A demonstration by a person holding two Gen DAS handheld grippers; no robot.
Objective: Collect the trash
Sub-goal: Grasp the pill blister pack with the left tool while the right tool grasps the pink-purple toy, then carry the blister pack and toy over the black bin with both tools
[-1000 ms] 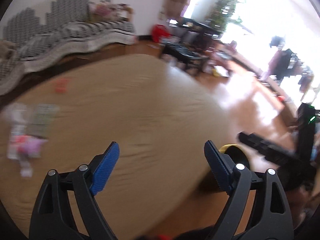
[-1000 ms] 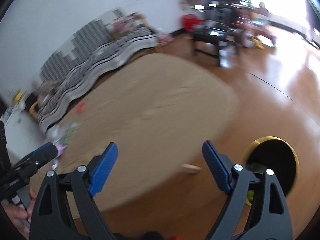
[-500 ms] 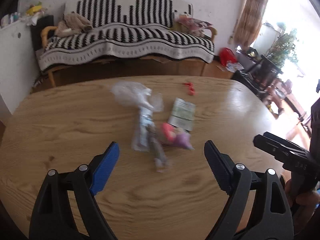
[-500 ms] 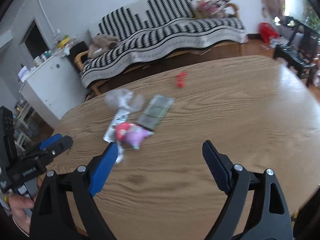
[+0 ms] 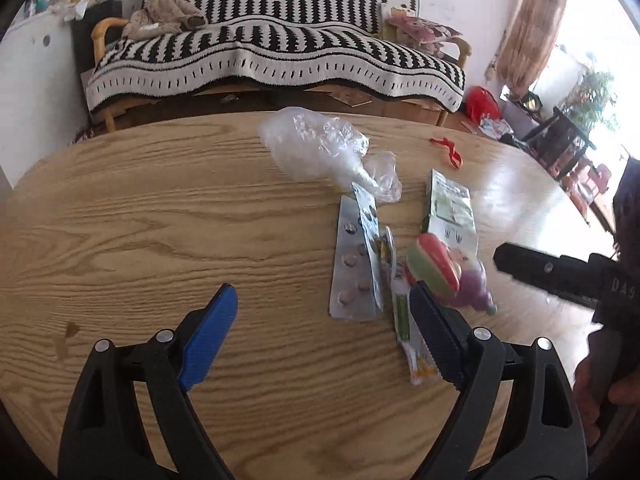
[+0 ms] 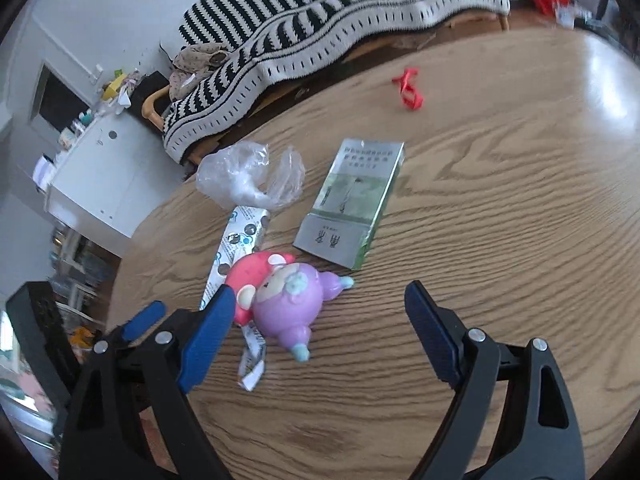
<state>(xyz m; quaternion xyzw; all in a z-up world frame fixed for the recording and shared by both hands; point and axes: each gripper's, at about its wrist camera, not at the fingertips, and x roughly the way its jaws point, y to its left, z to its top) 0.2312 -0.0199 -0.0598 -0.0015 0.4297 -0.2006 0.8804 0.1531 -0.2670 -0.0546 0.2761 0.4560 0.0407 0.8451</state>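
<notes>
Trash lies on a round wooden table (image 5: 160, 220): a crumpled clear plastic bag (image 5: 320, 152) (image 6: 248, 178), a silver pill blister (image 5: 356, 264) (image 6: 240, 240), a green-grey flat packet (image 5: 450, 208) (image 6: 352, 200), a thin white wrapper strip (image 5: 408, 336) (image 6: 252, 364), a red scrap (image 5: 448, 150) (image 6: 408, 88) and a pink and purple toy (image 5: 448, 272) (image 6: 280, 292). My left gripper (image 5: 324, 332) is open and empty, just short of the blister. My right gripper (image 6: 316, 332) is open and empty, with the toy between its fingers.
A black and white striped sofa (image 5: 280, 40) (image 6: 320, 28) stands behind the table. A white cabinet (image 6: 92, 184) is at the left. The right gripper's black body (image 5: 560, 276) shows at the right of the left wrist view.
Both grippers swung from facing the room and floor round to the trash pile, then moved closer and lower over it. Both stayed open.
</notes>
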